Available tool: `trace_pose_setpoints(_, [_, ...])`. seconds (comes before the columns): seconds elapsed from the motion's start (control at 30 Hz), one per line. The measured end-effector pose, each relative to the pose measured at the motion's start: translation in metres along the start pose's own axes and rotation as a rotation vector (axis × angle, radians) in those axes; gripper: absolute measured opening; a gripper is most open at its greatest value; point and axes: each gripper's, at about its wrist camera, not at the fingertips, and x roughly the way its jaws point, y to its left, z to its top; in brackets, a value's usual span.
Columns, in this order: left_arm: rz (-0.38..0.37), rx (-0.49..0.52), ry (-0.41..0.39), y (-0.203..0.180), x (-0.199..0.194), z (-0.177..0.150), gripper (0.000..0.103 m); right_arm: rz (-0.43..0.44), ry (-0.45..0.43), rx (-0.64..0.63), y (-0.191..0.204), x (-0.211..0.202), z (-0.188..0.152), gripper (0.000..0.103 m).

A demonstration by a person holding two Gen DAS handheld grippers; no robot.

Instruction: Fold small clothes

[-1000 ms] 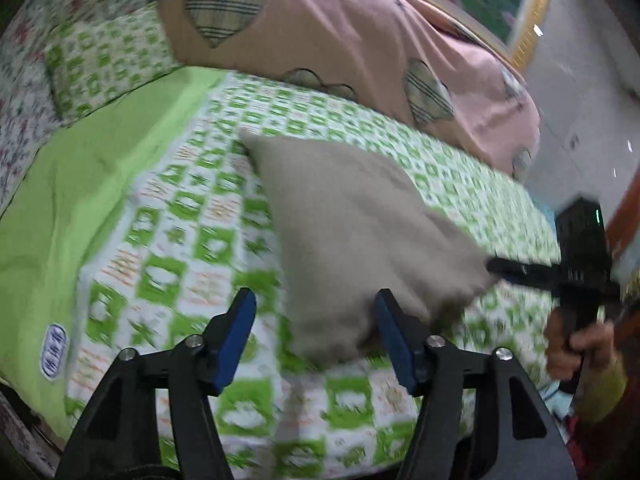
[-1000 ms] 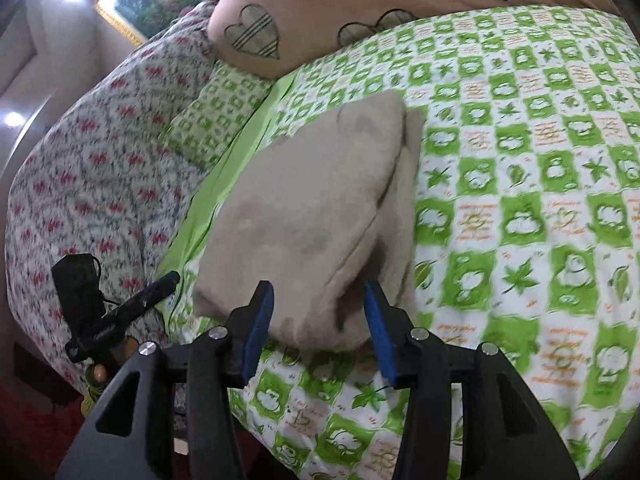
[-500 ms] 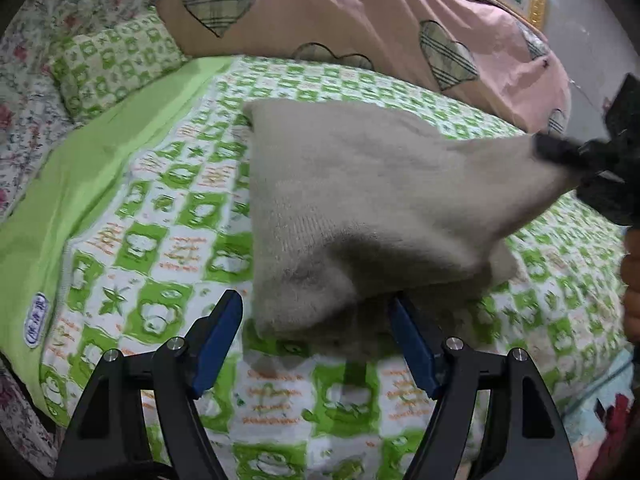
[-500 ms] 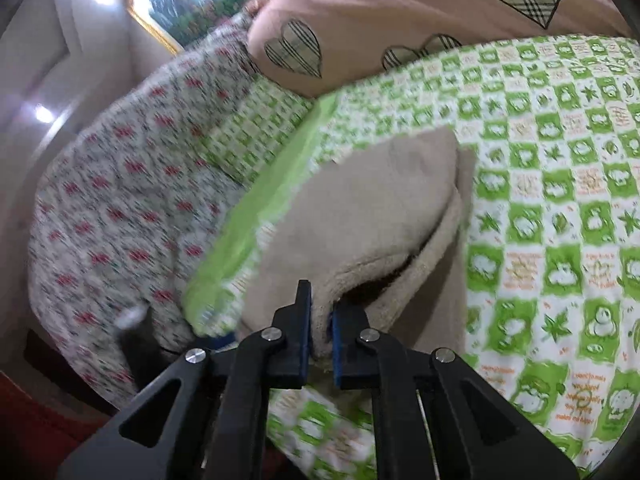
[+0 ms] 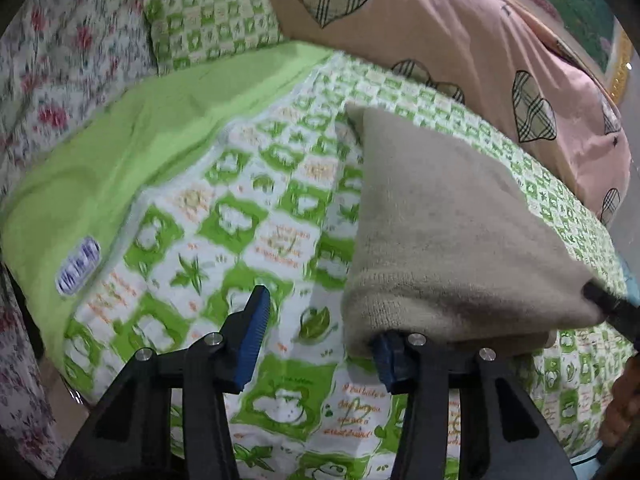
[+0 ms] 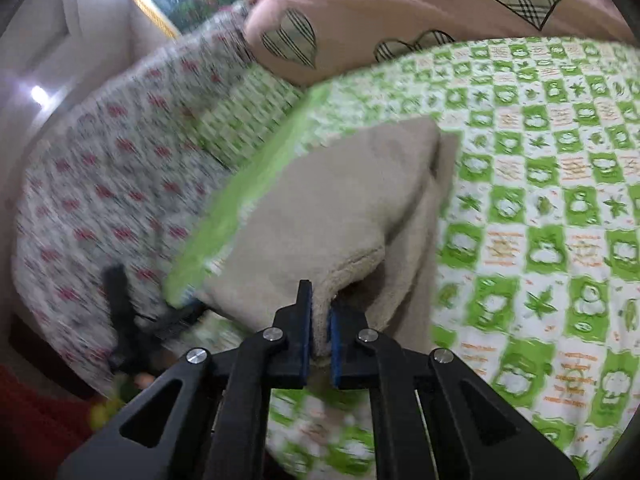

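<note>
A beige knitted garment (image 5: pixel 452 224) lies on the green-and-white checked bedspread (image 5: pixel 248 216), its near edge lifted. My left gripper (image 5: pixel 320 344) is open; its right pad sits under the garment's near left corner and its left finger (image 5: pixel 252 336) is beside it over bare bedspread. My right gripper (image 6: pixel 319 336) is shut on the garment's (image 6: pixel 328 216) near edge and holds it raised off the bed. The right gripper's tip also shows at the garment's right corner in the left wrist view (image 5: pixel 612 308). The left gripper shows blurred in the right wrist view (image 6: pixel 160 320).
A pink quilt with plaid hearts (image 5: pixel 460 40) is piled at the back of the bed. A checked pillow (image 5: pixel 212 28) and a floral cover (image 5: pixel 52 72) lie at the left. A plain green sheet strip (image 5: pixel 132 152) runs along the bed's left side.
My right gripper closed on the garment's edge and lifted it. My left gripper moved left, so the garment's corner now rests over its right pad.
</note>
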Motion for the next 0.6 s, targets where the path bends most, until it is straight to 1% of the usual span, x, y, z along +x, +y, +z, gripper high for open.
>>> trace_pose_setpoints(0.07, [-0.025, -0.025, 0.028, 0.005, 0.003, -0.002, 0.047, -0.091, 0.046, -0.004, -0.007, 0.011, -0.009, 0.008])
trace_pose_setpoints(0.1, [-0.03, -0.027, 0.036, 0.006, 0.005, -0.002, 0.047, -0.159, 0.076, -0.02, -0.011, 0.017, -0.016, 0.008])
trace_pose_setpoints(0.13, [-0.035, -0.029, 0.043, 0.008, 0.006, -0.003, 0.047, -0.207, 0.108, -0.027, -0.017, 0.023, -0.022, 0.008])
trace_pose_setpoints(0.17, [-0.037, -0.025, 0.05, 0.008, 0.008, -0.004, 0.047, -0.213, 0.13, -0.013, -0.023, 0.027, -0.028, 0.007])
trace_pose_setpoints(0.23, [-0.04, 0.001, 0.064, 0.006, 0.009, -0.005, 0.048, -0.184, 0.12, 0.039, -0.03, 0.025, -0.033, 0.007])
trace_pose_setpoints(0.33, [-0.07, 0.065, 0.094, 0.003, 0.006, -0.004, 0.047, -0.184, 0.135, 0.054, -0.031, 0.022, -0.033, 0.007])
trace_pose_setpoints(0.37, [-0.1, 0.091, 0.107, 0.003, 0.001, -0.003, 0.045, -0.173, 0.137, 0.06, -0.031, 0.02, -0.032, 0.008])
trace_pose_setpoints(0.43, [-0.165, 0.114, 0.115, 0.007, -0.012, 0.0, 0.045, -0.124, 0.13, 0.098, -0.03, 0.008, -0.03, 0.008])
trace_pose_setpoints(0.5, [-0.248, 0.133, 0.095, 0.008, -0.032, 0.007, 0.046, -0.083, 0.103, 0.141, -0.033, -0.004, -0.022, 0.009])
trace_pose_setpoints(0.53, [-0.282, 0.144, 0.086, 0.007, -0.037, 0.01, 0.048, -0.047, 0.072, 0.169, -0.036, -0.012, -0.015, 0.009])
trace_pose_setpoints(0.6, [-0.331, 0.182, 0.054, -0.005, -0.045, 0.021, 0.048, 0.035, 0.028, 0.227, -0.042, -0.017, -0.003, 0.015])
